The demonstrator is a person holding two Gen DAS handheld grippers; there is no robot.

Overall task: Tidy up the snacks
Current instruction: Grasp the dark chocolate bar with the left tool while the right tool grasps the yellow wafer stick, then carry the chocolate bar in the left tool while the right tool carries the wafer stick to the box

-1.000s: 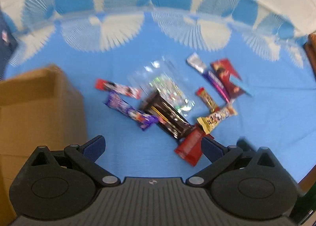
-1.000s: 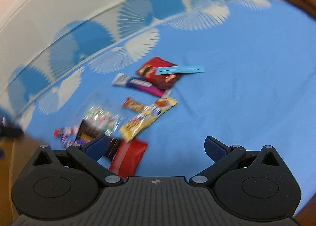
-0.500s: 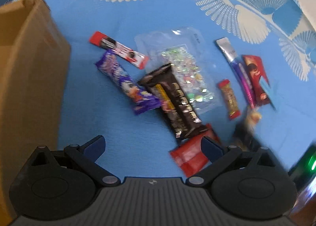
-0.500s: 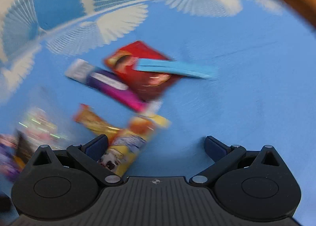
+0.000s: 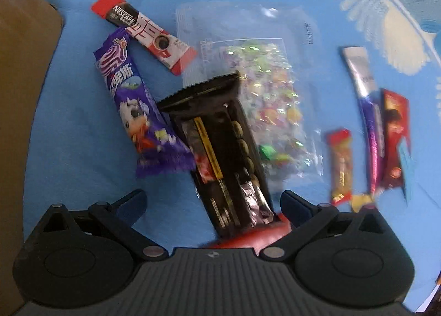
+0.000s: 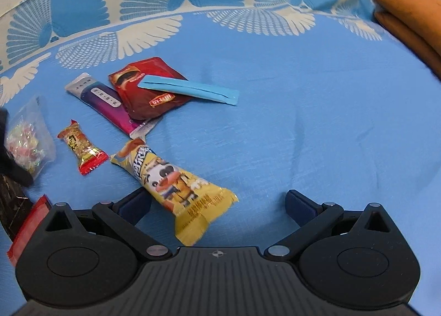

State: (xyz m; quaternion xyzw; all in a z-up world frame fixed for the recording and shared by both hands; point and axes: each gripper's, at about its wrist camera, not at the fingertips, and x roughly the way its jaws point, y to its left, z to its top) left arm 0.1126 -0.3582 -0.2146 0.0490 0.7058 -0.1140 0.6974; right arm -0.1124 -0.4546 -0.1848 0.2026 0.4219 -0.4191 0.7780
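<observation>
Snacks lie scattered on a blue cloth. In the left wrist view my left gripper (image 5: 212, 203) is open just above a long black cookie pack (image 5: 217, 156), whose lower end lies between the fingers. A purple candy wrapper (image 5: 132, 112), a red Nescafe stick (image 5: 143, 32) and a clear bag of sweets (image 5: 264, 95) lie around it. In the right wrist view my right gripper (image 6: 217, 205) is open over a yellow cartoon snack pack (image 6: 176, 186). Further off are a small red-gold candy (image 6: 81, 147), a purple-silver bar (image 6: 107, 102), a dark red sachet (image 6: 148, 90) and a blue stick (image 6: 190, 90).
A brown cardboard box (image 5: 24, 101) stands at the left edge of the left wrist view. A red packet (image 6: 27, 227) lies under the black pack's near end. An orange cushion (image 6: 410, 15) sits at the far right. The blue cloth (image 6: 317, 112) stretches bare to the right of the snacks.
Both grippers have dropped closer to the cloth. The left one moved in over the black cookie pack; the right one moved in over the yellow snack pack. Both stayed open.
</observation>
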